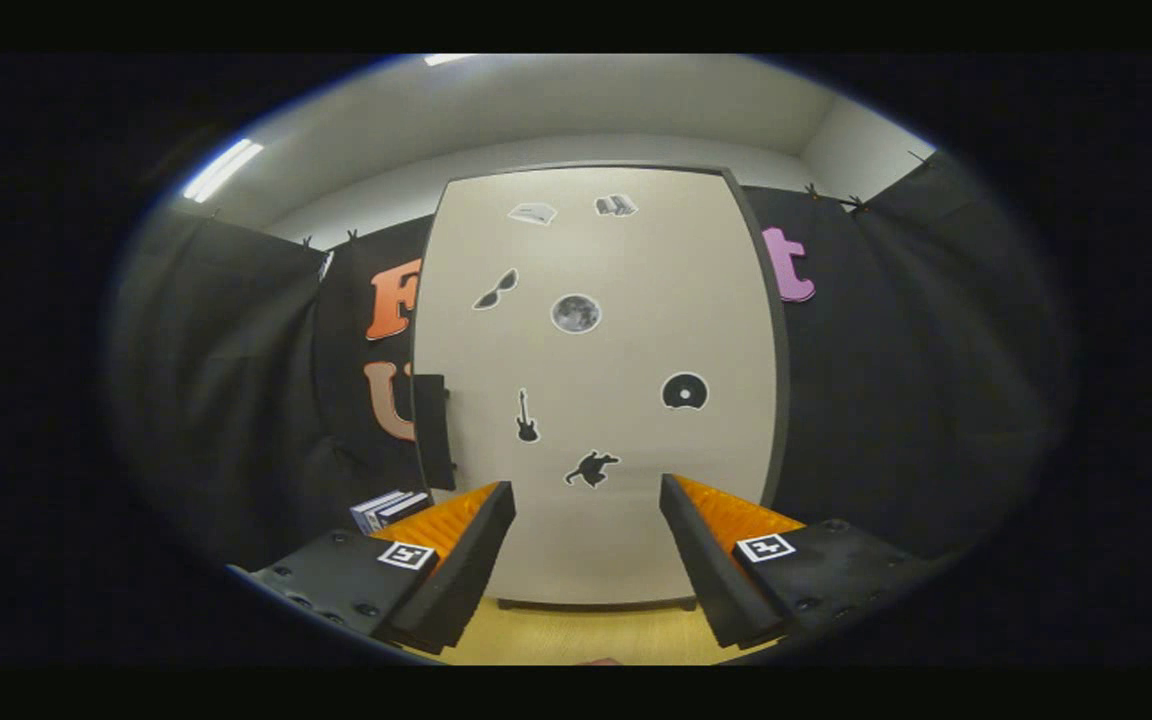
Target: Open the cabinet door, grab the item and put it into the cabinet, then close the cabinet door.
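Observation:
A tall pale cabinet (596,380) stands straight ahead on the wooden tabletop, its door shut and covered with several small black-and-white stickers. A dark handle (433,430) sits on the door's left edge, about halfway up. My gripper (586,520) is open, its fingers spread wide and pointed at the lower part of the door, with nothing between them. A small box-like item (388,510) with dark and white stripes lies on the table left of the cabinet, just beyond my left finger.
Black cloth walls close in the booth on both sides of and behind the cabinet. A strip of light wooden table (586,635) lies between my fingers and the cabinet's base.

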